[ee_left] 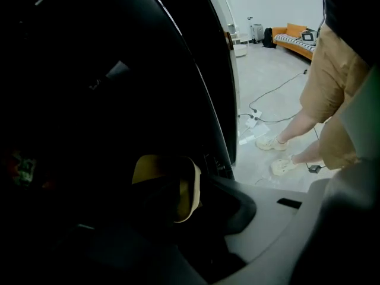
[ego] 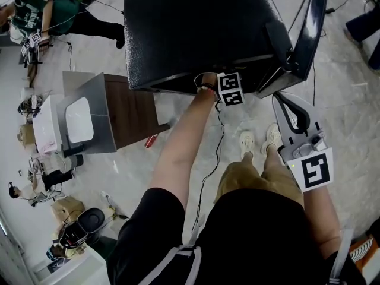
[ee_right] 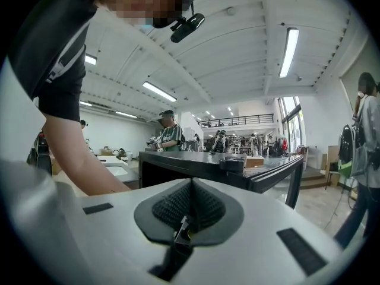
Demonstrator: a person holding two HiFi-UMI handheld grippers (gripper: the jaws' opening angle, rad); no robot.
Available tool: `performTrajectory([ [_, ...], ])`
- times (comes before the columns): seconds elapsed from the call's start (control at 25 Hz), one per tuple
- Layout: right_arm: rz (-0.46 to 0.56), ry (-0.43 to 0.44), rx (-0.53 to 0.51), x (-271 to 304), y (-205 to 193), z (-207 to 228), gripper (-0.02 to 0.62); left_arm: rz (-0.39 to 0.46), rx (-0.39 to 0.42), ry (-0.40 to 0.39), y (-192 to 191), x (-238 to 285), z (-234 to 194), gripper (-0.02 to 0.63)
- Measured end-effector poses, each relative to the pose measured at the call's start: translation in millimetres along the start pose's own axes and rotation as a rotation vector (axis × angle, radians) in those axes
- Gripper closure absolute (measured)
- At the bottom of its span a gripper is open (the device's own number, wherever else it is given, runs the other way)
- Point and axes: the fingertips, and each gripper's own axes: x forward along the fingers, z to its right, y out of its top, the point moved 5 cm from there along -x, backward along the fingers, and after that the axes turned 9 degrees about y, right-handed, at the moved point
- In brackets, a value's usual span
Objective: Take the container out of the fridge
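Observation:
The black fridge [ego: 196,28] is seen from above, its door [ego: 312,28] swung open to the right. My left arm reaches into the opening; only the marker cube [ego: 230,89] shows, and the jaws are hidden under the fridge top. In the dark interior a pale yellow container [ee_left: 178,186] sits between the jaws of my left gripper [ee_left: 172,215], its right edge against the right pad [ee_left: 228,203]. The left jaw is lost in shadow, so no grip can be made out. My right gripper [ego: 279,100] hangs outside beside the door, shut and empty [ee_right: 189,218].
A grey and brown cabinet [ego: 119,111] stands left of the fridge, with a red can [ego: 151,141] on the floor by it. A cable [ego: 208,171] trails past my feet [ego: 246,142]. Other people work at benches [ego: 50,123]. An orange sofa [ee_left: 297,40] stands far off.

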Motion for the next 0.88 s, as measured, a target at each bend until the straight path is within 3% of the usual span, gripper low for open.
performTrajectory([
  [0.48, -0.033, -0.020, 0.021, 0, -17, 14, 0.560, -0.037, 0.024, -0.084, 0, 53, 19, 0.492],
  [0.52, -0.035, -0.020, 0.024, -2, -18, 13, 0.560, -0.041, 0.029, -0.077, 0, 55, 20, 0.505],
  [0.56, -0.039, -0.020, 0.027, -2, -20, 13, 0.560, -0.047, 0.033, -0.071, 0, 56, 20, 0.557],
  [0.88, -0.046, -0.015, 0.018, 1, -25, 8, 0.560, -0.055, 0.014, -0.108, 0, 51, 20, 0.572],
])
